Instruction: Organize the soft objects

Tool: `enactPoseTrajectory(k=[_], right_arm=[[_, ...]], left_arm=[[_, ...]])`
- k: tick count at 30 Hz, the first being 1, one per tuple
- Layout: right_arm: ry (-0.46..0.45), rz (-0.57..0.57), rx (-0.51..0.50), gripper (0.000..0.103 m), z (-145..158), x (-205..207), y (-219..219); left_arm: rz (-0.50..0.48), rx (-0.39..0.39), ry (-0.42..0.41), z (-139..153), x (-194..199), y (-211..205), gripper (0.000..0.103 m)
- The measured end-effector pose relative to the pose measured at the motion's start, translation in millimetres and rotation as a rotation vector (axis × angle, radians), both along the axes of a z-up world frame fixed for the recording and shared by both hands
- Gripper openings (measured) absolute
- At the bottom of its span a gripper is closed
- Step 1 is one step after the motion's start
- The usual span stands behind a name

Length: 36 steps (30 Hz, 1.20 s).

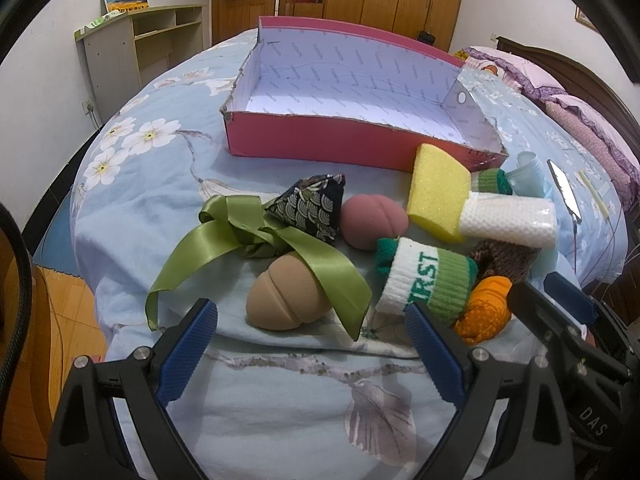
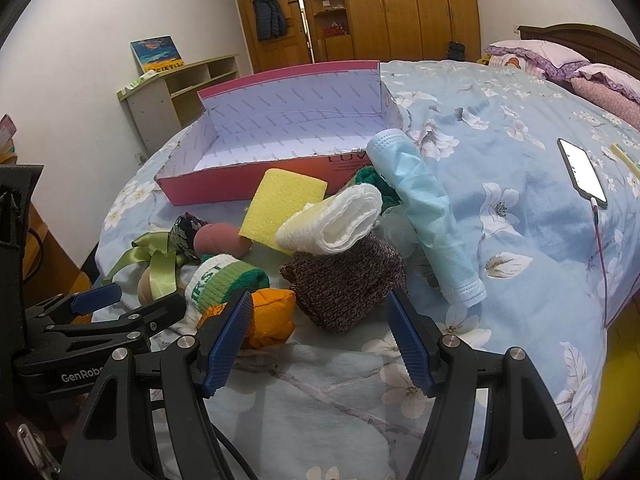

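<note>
Soft things crowd the floral bedspread (image 1: 280, 400) in front of one pink box (image 1: 320, 140) — two egg-shaped sponges, tan (image 1: 284, 300) and dusty pink (image 1: 372, 222), one yellow sponge block (image 1: 436, 196), two green-and-white socks (image 1: 428, 280), one white rolled cloth (image 1: 508, 220), one brown knit piece (image 2: 348, 280), one orange bundle (image 2: 272, 312), one patterned pouch (image 1: 312, 204) with a green ribbon (image 1: 256, 256), and one pale blue mask (image 2: 428, 216). Left gripper (image 1: 312, 332) hangs spread wide, holding nothing, the tan sponge just beyond its fingertips and the nearer sock by its right finger. Right gripper (image 2: 320, 320) is spread too — the brown knit piece lies just ahead between its fingers, the orange bundle beside its left finger.
</note>
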State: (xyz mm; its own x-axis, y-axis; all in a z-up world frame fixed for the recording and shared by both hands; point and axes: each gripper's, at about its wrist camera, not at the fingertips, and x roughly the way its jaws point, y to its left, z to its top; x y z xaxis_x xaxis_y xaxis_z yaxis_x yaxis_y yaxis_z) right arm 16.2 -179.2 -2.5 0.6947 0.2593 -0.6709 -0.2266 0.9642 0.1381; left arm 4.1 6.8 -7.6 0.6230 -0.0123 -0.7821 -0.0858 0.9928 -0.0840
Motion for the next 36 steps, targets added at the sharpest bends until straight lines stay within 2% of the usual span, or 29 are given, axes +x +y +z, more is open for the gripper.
enactPoseTrajectory(k=[36], right_arm=[[0.006, -0.001, 0.001, 0.07, -0.8, 1.3, -0.2]], left_arm=[[-0.002, -0.003, 0.008, -5.0, -2.2, 1.1, 0.097]])
